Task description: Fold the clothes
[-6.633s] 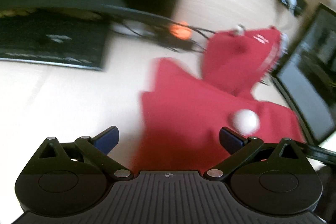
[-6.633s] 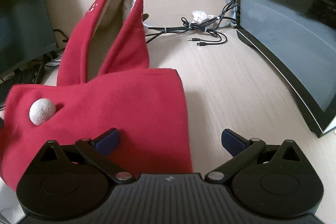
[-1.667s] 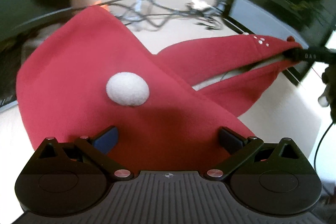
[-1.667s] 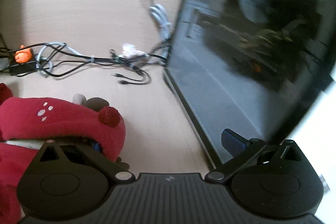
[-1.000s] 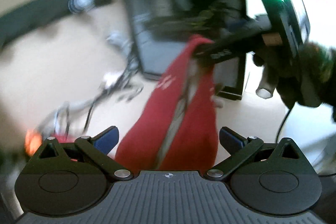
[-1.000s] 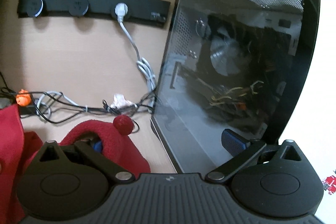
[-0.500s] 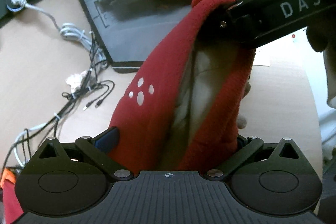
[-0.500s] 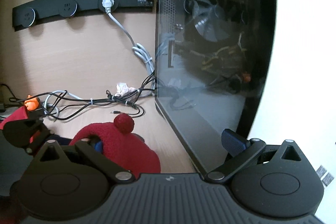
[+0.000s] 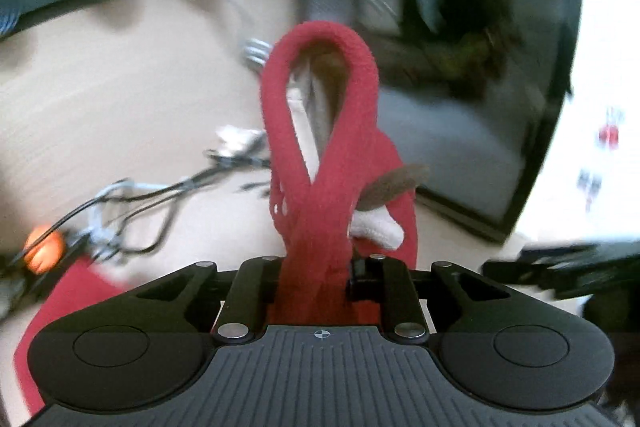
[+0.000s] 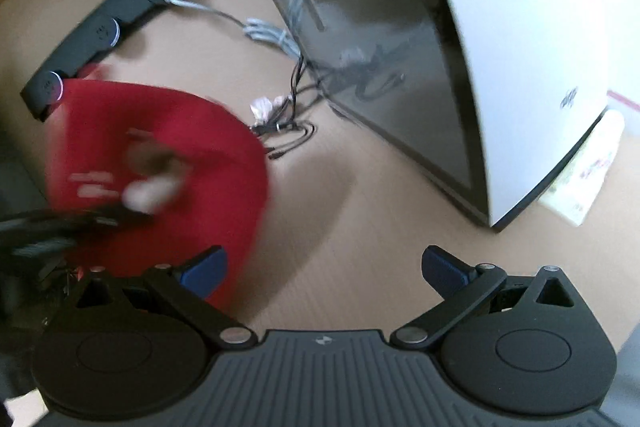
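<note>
Garment (image 9: 320, 163) handed over: clamped in just-closed left tool (image 9: 320, 267), released by wide-open, empty right tool (image 10: 324, 267); refold pending.

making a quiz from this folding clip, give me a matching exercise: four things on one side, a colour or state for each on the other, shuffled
Things:
1. left gripper
2. right gripper
3. garment
4. computer case side panel

Colour or state:
A. white
B. red
C. fingers spread, nothing between them
D. fingers shut on fabric

Pairs: 1-D, 2-C, 3-B, 4-A
</note>
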### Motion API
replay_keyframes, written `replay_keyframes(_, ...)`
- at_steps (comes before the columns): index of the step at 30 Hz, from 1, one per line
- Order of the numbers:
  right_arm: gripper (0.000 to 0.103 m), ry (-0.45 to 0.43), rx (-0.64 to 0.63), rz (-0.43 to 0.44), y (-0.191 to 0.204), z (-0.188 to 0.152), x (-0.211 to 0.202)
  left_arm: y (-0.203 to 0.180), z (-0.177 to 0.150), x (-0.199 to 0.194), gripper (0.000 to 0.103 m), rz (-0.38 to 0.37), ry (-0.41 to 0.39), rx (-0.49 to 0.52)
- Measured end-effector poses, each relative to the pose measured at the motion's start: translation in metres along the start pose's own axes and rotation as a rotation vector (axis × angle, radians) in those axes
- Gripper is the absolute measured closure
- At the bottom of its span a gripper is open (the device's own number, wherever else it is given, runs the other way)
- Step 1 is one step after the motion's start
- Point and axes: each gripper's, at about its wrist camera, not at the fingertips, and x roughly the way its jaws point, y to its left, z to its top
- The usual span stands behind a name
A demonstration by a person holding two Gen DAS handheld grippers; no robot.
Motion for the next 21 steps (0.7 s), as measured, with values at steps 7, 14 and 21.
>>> replay_keyframes(7,0.0,0.076,-0.185,0.142,0.078,0.007,0.047,0.04,-0.064,-0.089,0.077,0.103,-0.082,-0.283)
replay_keyframes(14,0.0,0.144,-0.663,0.294,0.217,-0.019,0.088,0.056,-0.137,-0.153,0.02,0.303,-0.055,-0.49)
replay_keyframes(21,0.0,0.232,-0.777,0.299,0.251,-0.024,0.111,0.069,-0.143,-0.188,0.009,0.368,-0.131,-0.541)
